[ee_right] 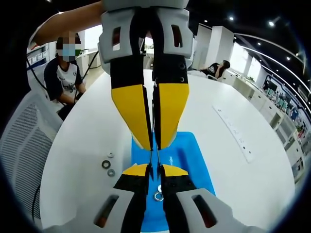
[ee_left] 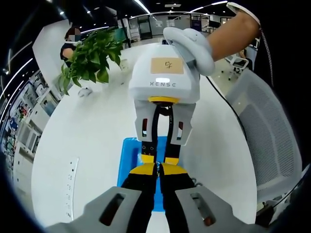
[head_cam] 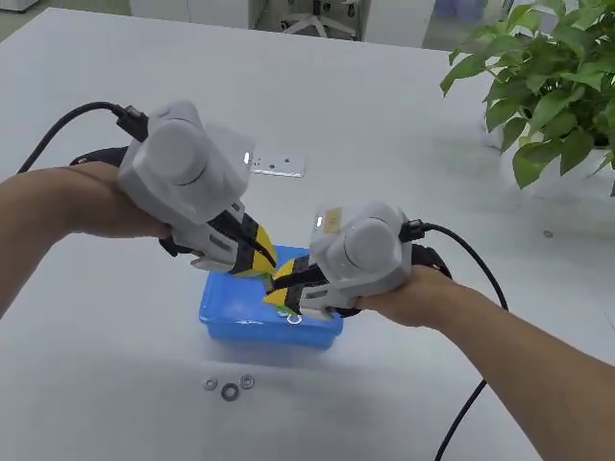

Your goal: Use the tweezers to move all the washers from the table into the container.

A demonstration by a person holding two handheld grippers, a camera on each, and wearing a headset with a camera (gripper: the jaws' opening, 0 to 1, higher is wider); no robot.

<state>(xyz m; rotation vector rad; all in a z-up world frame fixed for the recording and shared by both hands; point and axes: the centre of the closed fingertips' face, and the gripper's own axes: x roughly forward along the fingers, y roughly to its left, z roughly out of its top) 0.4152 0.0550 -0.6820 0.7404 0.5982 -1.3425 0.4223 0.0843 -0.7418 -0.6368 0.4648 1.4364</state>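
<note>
three washers [head_cam: 229,387] lie in a tight cluster on the table [head_cam: 404,125] in the head view, just in front of the blue container [head_cam: 252,331] and not touching it. the left gripper [head_cam: 263,263] and the right gripper [head_cam: 282,291] meet tip to tip above the container. my guess is that the slim tool is being steadied or passed between them there, so that anything dropped falls into the container and not onto bare table.

two yellow-tipped jaws of the left gripper rise in its own view and are pressed together on a thin dark strip. the right gripper [ee_left: 159,158] faces it head-on with its jaws drawn almost together. i cannot tell whether they really clamp anything. the container [ee_left: 127,150] shows blue beneath both.

one thin dark line in the right gripper view is the tweezers [ee_right: 152,141], pinched in the slit between the left gripper's [ee_right: 154,138] yellow jaws. their points reach down to the right gripper's own jaw tips. two more washers [ee_right: 159,194] rest inside the container [ee_right: 194,160], just under those tips. the three on the table [ee_right: 109,164] sit beside the container's left wall, well off to the side of the tweezer points, so none of them is in reach of a pinch yet.
</note>
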